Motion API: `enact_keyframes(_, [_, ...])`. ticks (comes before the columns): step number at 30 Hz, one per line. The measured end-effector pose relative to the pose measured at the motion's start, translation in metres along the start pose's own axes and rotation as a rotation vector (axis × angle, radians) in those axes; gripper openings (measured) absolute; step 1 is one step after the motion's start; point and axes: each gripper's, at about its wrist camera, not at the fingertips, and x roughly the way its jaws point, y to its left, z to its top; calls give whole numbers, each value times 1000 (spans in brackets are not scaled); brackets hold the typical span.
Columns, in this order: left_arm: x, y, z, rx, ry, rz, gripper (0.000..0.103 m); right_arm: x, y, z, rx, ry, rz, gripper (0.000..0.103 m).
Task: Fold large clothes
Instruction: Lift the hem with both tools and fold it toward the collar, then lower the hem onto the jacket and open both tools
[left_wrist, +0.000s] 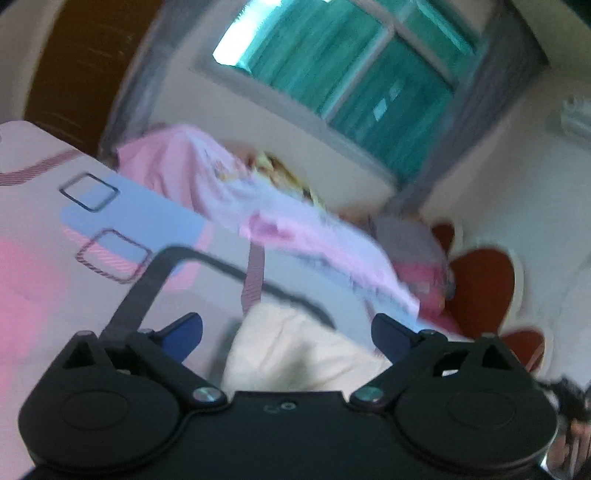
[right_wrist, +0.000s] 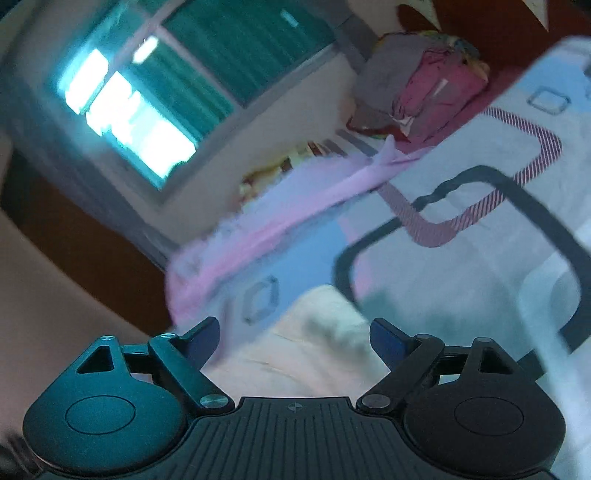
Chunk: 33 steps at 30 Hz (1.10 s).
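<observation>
Cream fabric garment (left_wrist: 295, 350) lies low on the patterned pink-and-blue bedsheet (left_wrist: 110, 206), between the spread jaws of both the left gripper (left_wrist: 286, 334) and right gripper (right_wrist: 295, 338), neither pressing it. With 2 released grippers, the fold may slump or spring open.
</observation>
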Motion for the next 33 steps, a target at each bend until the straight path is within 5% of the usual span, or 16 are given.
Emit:
enact_keyframes(7, [48, 20, -5, 44, 228, 2, 74, 48, -6, -8, -72, 140, -30, 87])
enact_keyframes(8, [52, 21, -6, 52, 241, 2, 64, 52, -6, -9, -76, 157, -9, 80])
enact_keyframes(9, [57, 22, -7, 55, 254, -8, 52, 57, -4, -10, -93, 181, 15, 51])
enact_keyframes(10, [61, 24, -8, 54, 268, -31, 20, 62, 0, -12, -120, 200, 5, 39])
enact_keyframes(11, [63, 22, -9, 62, 269, -45, 6, 65, 4, -14, -161, 210, -5, 18])
enact_keyframes(12, [60, 17, -8, 87, 238, -62, 5, 62, 8, -17, -190, 190, 6, 11])
enact_keyframes(17, [41, 13, 2, 82, 89, -149, 4, 34, 1, -10, -158, 25, 61, 10])
enact_keyframes(24, [95, 20, -8, 73, 276, -46, 5, 81, -24, -35, -131, 200, -137, 11])
enact_keyframes(31, [102, 32, -19, 33, 272, -44, 20, 73, -38, -42, -89, 170, -121, 11])
enact_keyframes(32, [99, 33, -16, 28, 262, -43, 28, 71, -35, -41, -96, 169, -133, 18])
enact_keyframes(33, [92, 32, -15, 29, 239, -22, 38, 67, -27, -36, -106, 151, -168, 43])
